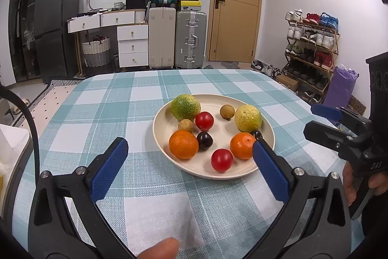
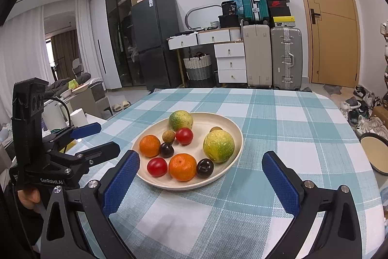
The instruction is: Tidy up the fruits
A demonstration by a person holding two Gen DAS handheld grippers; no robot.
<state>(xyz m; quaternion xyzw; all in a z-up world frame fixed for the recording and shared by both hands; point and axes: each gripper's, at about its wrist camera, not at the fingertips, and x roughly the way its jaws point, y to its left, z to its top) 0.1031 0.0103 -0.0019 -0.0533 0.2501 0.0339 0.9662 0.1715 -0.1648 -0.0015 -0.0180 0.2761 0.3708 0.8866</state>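
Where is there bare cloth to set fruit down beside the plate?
Bare checked tablecloth runs right of the plate up to the second dish, and also behind the plate and between it and the open right tongs. The plate itself is crowded; the left tongs hang open at its near rim.

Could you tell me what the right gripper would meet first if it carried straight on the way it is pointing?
Probably the near rim of the cream plate; the open right gripper points down at it, so it might touch the checked tablecloth just short of it.
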